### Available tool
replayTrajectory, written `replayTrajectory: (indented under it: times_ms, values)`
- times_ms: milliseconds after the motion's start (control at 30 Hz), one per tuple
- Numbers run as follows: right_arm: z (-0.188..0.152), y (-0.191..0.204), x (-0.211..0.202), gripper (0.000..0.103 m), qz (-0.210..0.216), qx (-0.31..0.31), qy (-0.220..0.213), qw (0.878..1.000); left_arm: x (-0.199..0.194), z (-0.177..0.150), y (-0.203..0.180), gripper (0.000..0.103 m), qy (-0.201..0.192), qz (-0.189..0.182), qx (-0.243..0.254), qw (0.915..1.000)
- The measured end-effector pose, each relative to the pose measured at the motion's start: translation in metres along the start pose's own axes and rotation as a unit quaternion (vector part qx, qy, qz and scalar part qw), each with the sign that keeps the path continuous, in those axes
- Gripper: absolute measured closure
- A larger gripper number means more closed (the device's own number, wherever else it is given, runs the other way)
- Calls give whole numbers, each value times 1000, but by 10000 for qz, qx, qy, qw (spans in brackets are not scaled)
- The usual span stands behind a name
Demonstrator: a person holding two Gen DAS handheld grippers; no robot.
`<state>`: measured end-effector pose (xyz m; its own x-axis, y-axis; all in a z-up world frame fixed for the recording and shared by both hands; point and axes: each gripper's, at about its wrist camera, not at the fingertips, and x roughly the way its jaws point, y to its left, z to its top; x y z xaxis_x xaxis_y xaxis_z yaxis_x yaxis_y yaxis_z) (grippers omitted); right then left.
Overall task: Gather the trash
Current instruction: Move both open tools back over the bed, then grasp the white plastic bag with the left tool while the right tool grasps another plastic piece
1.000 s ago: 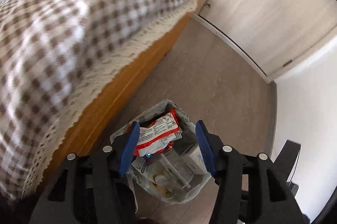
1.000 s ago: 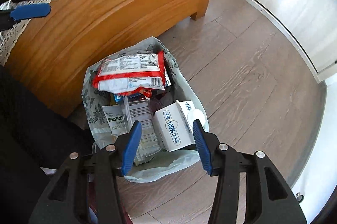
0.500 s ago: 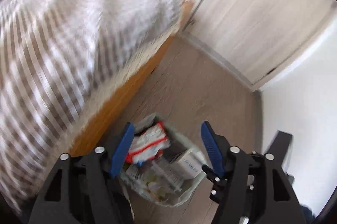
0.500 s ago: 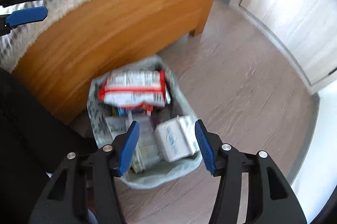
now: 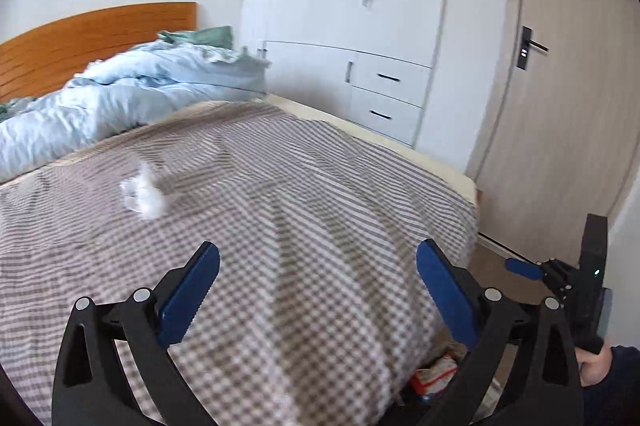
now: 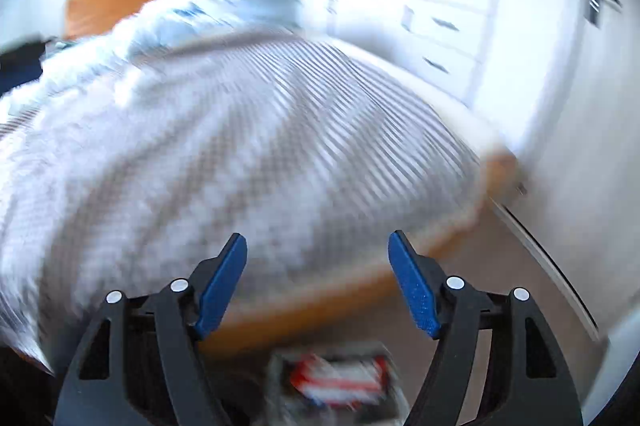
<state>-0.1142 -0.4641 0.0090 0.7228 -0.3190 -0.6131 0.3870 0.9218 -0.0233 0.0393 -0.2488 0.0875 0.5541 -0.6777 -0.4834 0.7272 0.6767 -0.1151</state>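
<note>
Checked brown-and-white bedspread [image 5: 304, 226] is filling the foreground, a crumpled white scrap [image 5: 144, 191], probably tissue, lying on it before the blue duvet [image 5: 132, 85] and white wardrobe [image 5: 344, 25], while the left gripper [image 5: 318, 284] and right gripper [image 6: 318, 278], jaws just opening, are hanging wide and empty.

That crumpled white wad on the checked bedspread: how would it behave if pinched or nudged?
The crumpled white tissue-like wad looks light and soft, so it would probably squash flat when pinched. It lies on the soft checked brown-and-white bedspread, so a nudge would likely slide or tumble it.
</note>
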Motion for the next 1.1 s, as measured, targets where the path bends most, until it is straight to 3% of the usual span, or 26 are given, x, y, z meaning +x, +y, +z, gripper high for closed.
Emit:
replayTrajectory:
  times_ms: [167,267,467,600,633,700,767,800,833,900,1100]
  values:
    - [65,77,34,33,866,-248,-226,9957,-27,-2,106,8,-123,1140,-224,9932]
    - [98,131,61,33,1341,-396,-218,9899,-37,-3,158,8,-187,1599,-595,9852]
    - [156,229,132,33,1778,-771,43,9810,-39,-16,227,8,-484,2080,-1297,9683]
    - [177,283,205,36,1691,-1074,535,9783,-23,-28,259,8,24,2098,-1612,9644]
    - [179,289,220,37,1601,-1097,594,9792,-22,-31,262,8,47,2059,-1670,9642]
    - [186,298,248,51,1528,-1056,749,9797,-22,-34,274,8,42,2135,-1791,9604]
    - [188,299,275,55,1591,-920,957,9783,-20,-38,283,8,79,2149,-1933,9573]
    - [186,298,287,73,1683,-820,1090,9763,-18,-40,288,8,127,2155,-1995,9558]
    - [183,295,294,82,1758,-718,1173,9748,-17,-42,292,8,166,2166,-2049,9544]
    - [174,288,291,93,1958,-637,1134,9720,-14,-46,298,8,244,2183,-2130,9521]
    - [154,274,219,96,2245,-773,932,9669,-10,-48,296,8,311,2202,-2121,9516]
